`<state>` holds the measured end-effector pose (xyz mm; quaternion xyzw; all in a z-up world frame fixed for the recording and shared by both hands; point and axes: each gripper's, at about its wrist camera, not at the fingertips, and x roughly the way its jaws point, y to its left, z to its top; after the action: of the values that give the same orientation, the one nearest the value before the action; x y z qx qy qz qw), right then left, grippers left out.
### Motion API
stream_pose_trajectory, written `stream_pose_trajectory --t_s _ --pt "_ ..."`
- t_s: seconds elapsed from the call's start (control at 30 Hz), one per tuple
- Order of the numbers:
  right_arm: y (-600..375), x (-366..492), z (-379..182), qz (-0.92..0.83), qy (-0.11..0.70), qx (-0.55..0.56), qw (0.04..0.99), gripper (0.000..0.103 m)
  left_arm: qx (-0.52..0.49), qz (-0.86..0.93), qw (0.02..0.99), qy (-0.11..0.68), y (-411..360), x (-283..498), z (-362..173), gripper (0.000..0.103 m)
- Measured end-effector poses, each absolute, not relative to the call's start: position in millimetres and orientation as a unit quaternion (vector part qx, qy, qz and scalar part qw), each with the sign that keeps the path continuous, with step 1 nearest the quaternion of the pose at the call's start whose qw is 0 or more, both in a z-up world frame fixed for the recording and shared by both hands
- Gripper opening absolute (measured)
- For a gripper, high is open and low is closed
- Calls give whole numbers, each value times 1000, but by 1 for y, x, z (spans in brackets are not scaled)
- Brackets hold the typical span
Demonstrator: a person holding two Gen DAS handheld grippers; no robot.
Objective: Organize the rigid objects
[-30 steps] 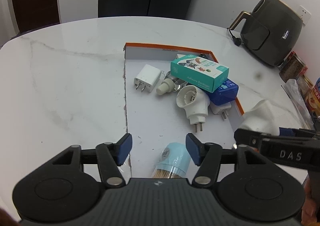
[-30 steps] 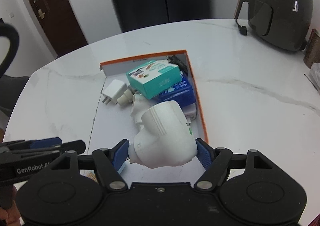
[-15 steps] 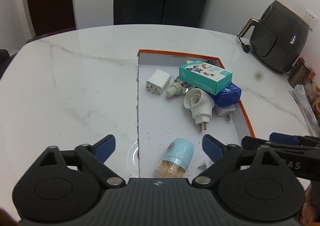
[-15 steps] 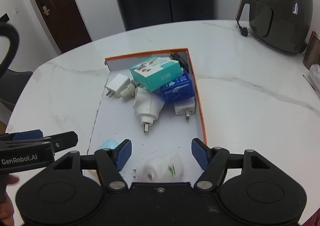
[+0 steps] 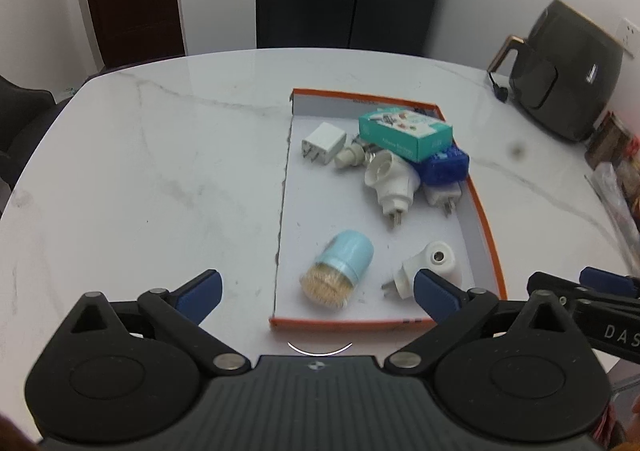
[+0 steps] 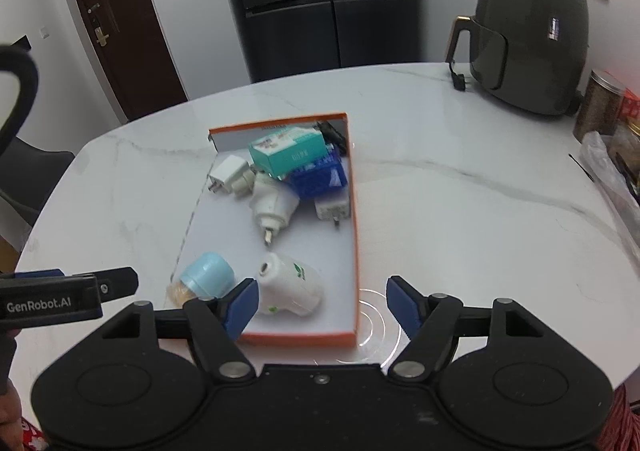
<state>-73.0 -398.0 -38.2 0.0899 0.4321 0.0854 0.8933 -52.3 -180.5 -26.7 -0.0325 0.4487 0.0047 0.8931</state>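
Both grippers hang over the near end of the orange-edged tray (image 5: 486, 235) on the white marble table (image 5: 160, 171), and neither has anything in it. The left gripper (image 5: 316, 291) has just been opening, and its blue pads (image 5: 200, 289) stand wide apart with only the tray's near corner and bare table between them. The right gripper (image 6: 320, 301) has its jaws spread too (they have just opened a little further), straddling the tray's near right corner without touching it.

Inside the tray, at the near end, the light blue toothpick jar (image 5: 340, 269) lies on its side, open end of sticks toward the camera. Just beside it on the right lies the white plug-in unit (image 6: 290, 285) with a green leaf mark, also on its side, clear of both sets of pads.

Farther back it's a proper little heap: a white charger cube (image 5: 324, 142) by the left wall, a second white plug-in device (image 5: 390, 181) with its prongs pointing this way, a blue box (image 5: 442, 165) and a teal carton (image 5: 404, 129) resting on top of the pile. A small white adapter (image 5: 442, 195) pokes out from under the blue box.

Beyond the tray, at the table's far right, stands a dark air fryer (image 6: 528, 35).
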Motion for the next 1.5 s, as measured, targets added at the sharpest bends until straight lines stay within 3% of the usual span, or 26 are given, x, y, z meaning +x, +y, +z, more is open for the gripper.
stream_pose_trajectory --t_s 1.5 --pt "-390 -99 -64 107 465 70 876 86 -11 -4 875 485 -198 -67 -50 103"
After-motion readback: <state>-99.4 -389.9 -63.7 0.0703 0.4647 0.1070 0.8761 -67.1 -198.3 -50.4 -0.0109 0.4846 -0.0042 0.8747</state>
